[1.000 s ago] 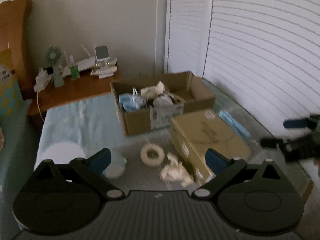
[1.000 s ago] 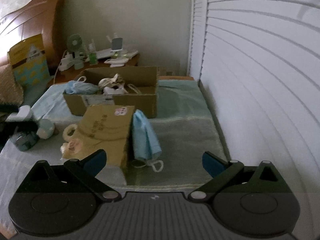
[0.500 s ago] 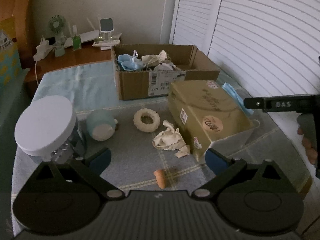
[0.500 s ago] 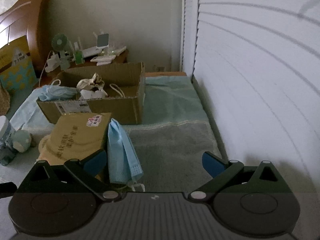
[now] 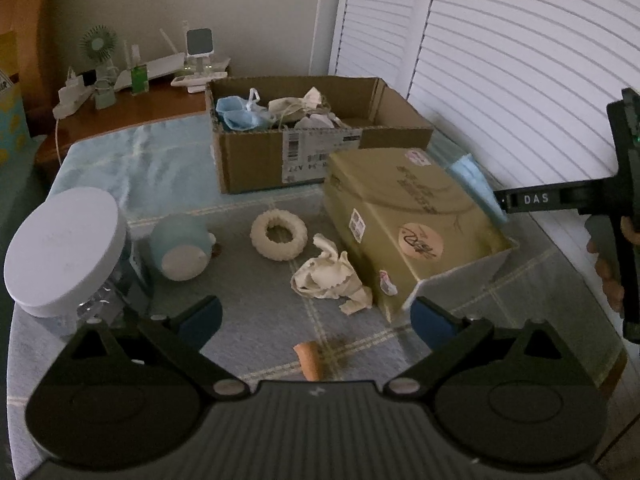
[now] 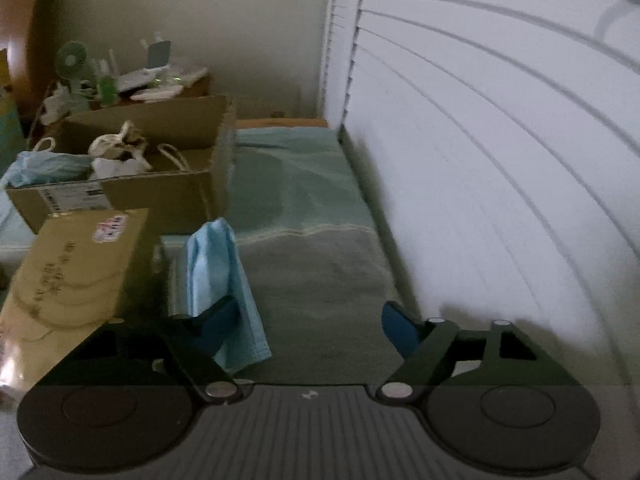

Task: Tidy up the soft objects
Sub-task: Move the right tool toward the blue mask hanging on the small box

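Observation:
An open cardboard box (image 5: 256, 168) (image 6: 160, 196) holds blue masks and pale cloths. On the bed lie a cream ring (image 5: 279, 234), a crumpled cream cloth (image 5: 330, 278), a pale blue plush (image 5: 181, 248) and a small orange piece (image 5: 309, 359). A blue face mask (image 6: 218, 276) (image 5: 474, 184) hangs beside the yellow-brown box (image 5: 404, 220) (image 6: 76, 264). My left gripper (image 5: 316, 320) is open, above the orange piece. My right gripper (image 6: 310, 326) is open, its left finger against the mask; it shows in the left wrist view (image 5: 560, 200).
A white-lidded jar (image 5: 60, 248) stands at the left. A wooden nightstand (image 5: 132, 108) with a fan and gadgets is behind the bed. White louvred doors (image 6: 500, 160) run close along the right side.
Both grippers moved forward and lower. The right one closed in on the hanging blue mask; the left one came nearer the cloth and ring.

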### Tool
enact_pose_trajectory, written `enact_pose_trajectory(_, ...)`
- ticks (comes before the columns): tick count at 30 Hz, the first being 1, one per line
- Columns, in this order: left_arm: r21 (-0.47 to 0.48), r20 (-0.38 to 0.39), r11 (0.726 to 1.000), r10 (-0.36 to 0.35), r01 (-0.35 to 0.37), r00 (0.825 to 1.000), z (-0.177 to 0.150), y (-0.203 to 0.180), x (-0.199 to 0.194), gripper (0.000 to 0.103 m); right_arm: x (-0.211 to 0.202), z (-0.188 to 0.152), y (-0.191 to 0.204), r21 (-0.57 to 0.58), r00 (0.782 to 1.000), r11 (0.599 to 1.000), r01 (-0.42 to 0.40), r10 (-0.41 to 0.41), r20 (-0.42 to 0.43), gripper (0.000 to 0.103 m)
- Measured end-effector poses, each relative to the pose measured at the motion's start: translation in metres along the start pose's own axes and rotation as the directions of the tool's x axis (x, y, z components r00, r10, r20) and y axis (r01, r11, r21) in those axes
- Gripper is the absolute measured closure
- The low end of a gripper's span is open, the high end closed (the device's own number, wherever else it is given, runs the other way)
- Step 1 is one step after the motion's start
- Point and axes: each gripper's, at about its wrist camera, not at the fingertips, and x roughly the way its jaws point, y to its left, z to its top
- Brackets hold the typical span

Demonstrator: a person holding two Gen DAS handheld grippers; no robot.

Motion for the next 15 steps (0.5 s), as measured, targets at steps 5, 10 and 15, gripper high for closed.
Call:
enact_pose_trajectory(5, 0.012, -0.007, 1.000, 0.014, -0.014, 1.000, -0.002, -0.001, 0.000, 0.003, -0.010, -0.001, -0.001, 0.009, 0.999, 1.000, 0.026, -0.026, 0.021, 0.024)
enact_pose_trajectory(10, 0.020, -0.019, 1.000, 0.017, -0.017, 1.000, -0.007, 0.002, 0.002, 0.003, -0.030, -0.001, -0.003, 0.007, 0.996, 0.999, 0.044, -0.044, 0.072, 0.025)
enact_pose_trajectory(15, 0.032, -0.029, 0.999, 0.015, -0.014, 0.999, -0.014, 0.002, 0.006, 0.003, -0.043, -0.006, -0.005, 0.018, 0.997, 1.000, 0.018, -0.020, 0.080, 0.025)
